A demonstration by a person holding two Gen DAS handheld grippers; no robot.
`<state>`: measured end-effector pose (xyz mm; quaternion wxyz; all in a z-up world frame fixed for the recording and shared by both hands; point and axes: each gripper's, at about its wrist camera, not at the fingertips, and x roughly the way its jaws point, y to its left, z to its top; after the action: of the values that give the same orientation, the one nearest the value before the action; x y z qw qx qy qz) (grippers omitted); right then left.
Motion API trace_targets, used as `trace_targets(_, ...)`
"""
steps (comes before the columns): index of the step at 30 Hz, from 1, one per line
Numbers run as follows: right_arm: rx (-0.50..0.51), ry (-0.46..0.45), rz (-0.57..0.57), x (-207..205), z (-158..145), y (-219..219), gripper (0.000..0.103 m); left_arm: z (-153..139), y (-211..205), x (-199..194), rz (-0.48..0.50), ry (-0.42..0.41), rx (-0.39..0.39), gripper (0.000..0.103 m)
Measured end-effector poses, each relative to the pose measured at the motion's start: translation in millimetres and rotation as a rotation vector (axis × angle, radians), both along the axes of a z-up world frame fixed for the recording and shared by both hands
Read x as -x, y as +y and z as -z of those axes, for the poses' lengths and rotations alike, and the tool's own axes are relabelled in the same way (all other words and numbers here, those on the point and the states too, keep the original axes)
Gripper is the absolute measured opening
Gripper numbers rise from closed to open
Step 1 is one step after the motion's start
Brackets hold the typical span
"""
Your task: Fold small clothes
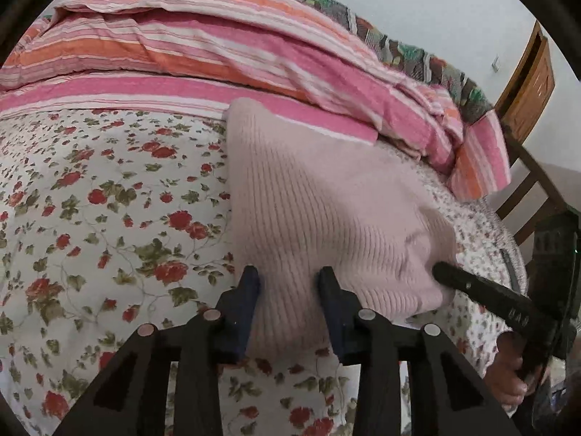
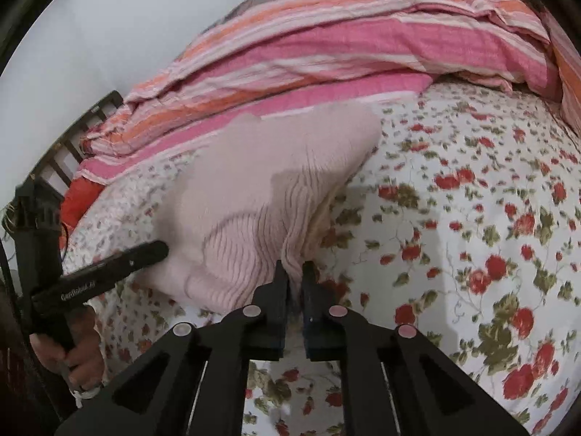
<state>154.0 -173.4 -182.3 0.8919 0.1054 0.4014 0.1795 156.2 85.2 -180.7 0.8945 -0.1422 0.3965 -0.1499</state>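
Observation:
A pale pink ribbed knit garment (image 1: pixel 319 210) lies on the floral bedsheet (image 1: pixel 109 200). In the left wrist view my left gripper (image 1: pixel 290 276) stands open, its two fingers either side of the garment's near edge. The right gripper's finger (image 1: pixel 472 285) touches the garment's lower right corner there. In the right wrist view my right gripper (image 2: pixel 293 267) is shut on a bunched fold of the garment (image 2: pixel 254 189), which is lifted and creased above it. The left gripper's finger (image 2: pixel 127 258) reaches the garment's left edge in that view.
A pink and orange striped quilt (image 1: pixel 218 47) is piled along the back of the bed, also in the right wrist view (image 2: pixel 326 47). A wooden chair (image 1: pixel 526 83) stands at the right. Bare floral sheet (image 2: pixel 472 218) spreads to the side.

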Motion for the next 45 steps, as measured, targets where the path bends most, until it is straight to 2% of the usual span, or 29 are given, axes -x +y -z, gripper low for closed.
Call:
trace_targets(4,-0.039,-0.050,0.023,-12.8,-15.6,-6.0,0.020,-14.2,10.2,-6.3,-0.028,-0.037,0.028,0.039)
trace_targets(5,-0.055,-0.049,0.037,-18.8,-16.8,-6.8,0.021,-17.1,11.9,-11.2,-0.027,-0.038,0.044,0.045)
trace_targets(7,-0.080,-0.042,0.059,-28.8,-15.5,-5.6,0.021,-19.6,8.6,-24.0,-0.025,-0.023,0.061,0.046)
trace_targets(9,-0.059,-0.040,0.071,-34.4,-12.0,-1.0,0.020,-17.7,-1.5,-34.8,-0.019,-0.009,0.030,0.046)
trace_targets(10,-0.035,-0.046,0.080,-36.4,-9.8,1.1,0.015,-15.0,-7.3,-38.9,-0.026,-0.001,-0.008,0.048)
trace_targets(11,-0.006,-0.053,0.092,-37.8,-6.5,2.0,0.014,-11.2,-11.7,-41.6,-0.030,0.008,-0.041,0.052)
trace_targets(12,0.011,-0.043,0.099,-39.6,-3.0,1.9,0.014,-7.6,-14.7,-42.5,-0.025,0.017,-0.060,0.052)
trace_targets(16,0.026,0.009,0.090,-45.7,9.4,-3.2,0.013,-3.1,-11.4,-35.1,-0.005,0.004,-0.043,0.052)
trace_targets(18,0.037,0.005,0.076,-46.2,6.5,-3.6,0.014,-7.6,-7.6,-36.5,0.006,-0.011,-0.025,0.052)
trace_targets(20,0.032,-0.001,0.065,-47.8,0.2,-5.0,0.016,-14.1,-5.5,-42.6,-0.004,-0.038,-0.046,0.052)
trace_targets(23,0.020,-0.033,0.076,-53.2,-9.3,-8.4,0.027,-20.9,-3.6,-69.2,-0.006,-0.037,-0.055,0.049)
trace_targets(28,0.037,-0.022,0.091,-71.6,-2.8,-10.5,0.028,-16.0,2.2,-126.7,-0.012,0.016,-0.006,0.048)
trace_targets(34,0.103,0.003,0.101,-75.2,6.9,-11.1,0.027,16.8,7.4,-184.9,-0.036,0.138,0.071,0.049)
trace_targets(35,0.101,0.005,0.101,-74.7,6.8,-11.8,0.027,18.3,7.7,-188.6,-0.039,0.141,0.082,0.048)
trace_targets(36,0.103,0.005,0.102,-74.2,6.8,-11.8,0.027,19.3,8.3,-192.2,-0.044,0.141,0.092,0.040)
trace_targets(37,0.107,0.004,0.103,-73.9,6.9,-11.4,0.027,19.6,8.9,-195.2,-0.049,0.141,0.097,0.038)
trace_targets(45,0.110,0.003,0.111,-74.5,10.1,-11.8,0.027,7.3,0.7,-198.9,-0.051,0.091,0.005,0.033)
